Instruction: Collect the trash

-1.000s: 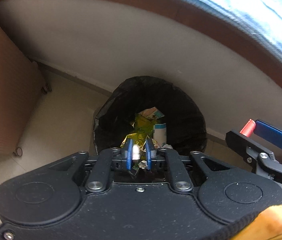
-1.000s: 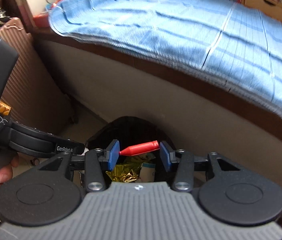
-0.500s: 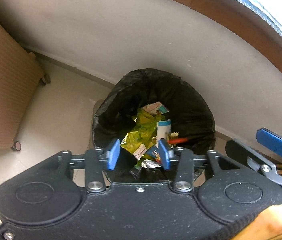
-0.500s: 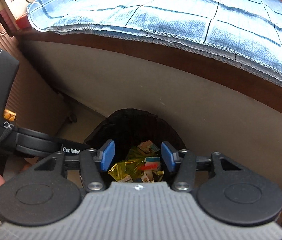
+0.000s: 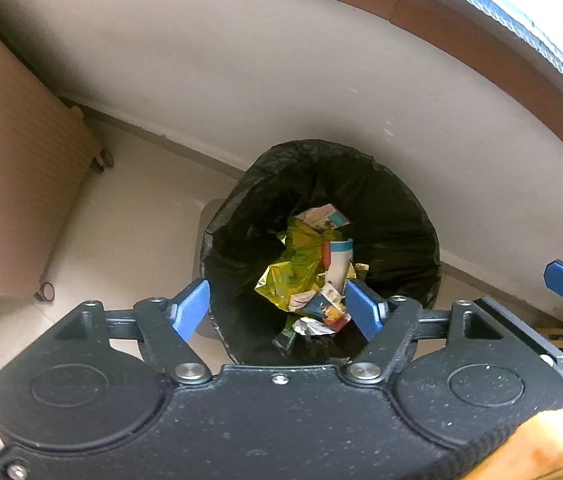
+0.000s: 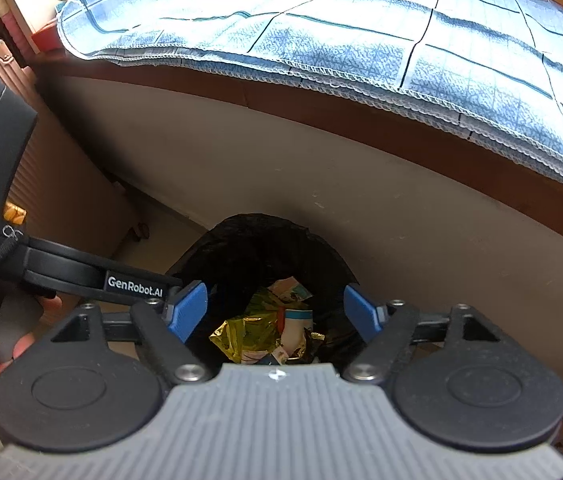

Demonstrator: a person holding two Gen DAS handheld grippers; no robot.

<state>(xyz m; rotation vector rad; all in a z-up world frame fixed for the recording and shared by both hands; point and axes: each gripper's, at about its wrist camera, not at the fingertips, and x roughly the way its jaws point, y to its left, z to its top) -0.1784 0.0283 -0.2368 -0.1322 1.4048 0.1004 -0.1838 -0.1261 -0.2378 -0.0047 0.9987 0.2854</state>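
Both grippers hang over the bin, left gripper directly above, right gripper angled in; fingers opening, nothing between them; trash lies straight below in the bin.

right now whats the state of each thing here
left claw: opening, nothing between its blue pads
right claw: opening, empty
round bin with black plastic liner: upright, uncovered, partly filled
crumpled yellow foil wrapper: inside the bin
white paper cup: inside, on its side
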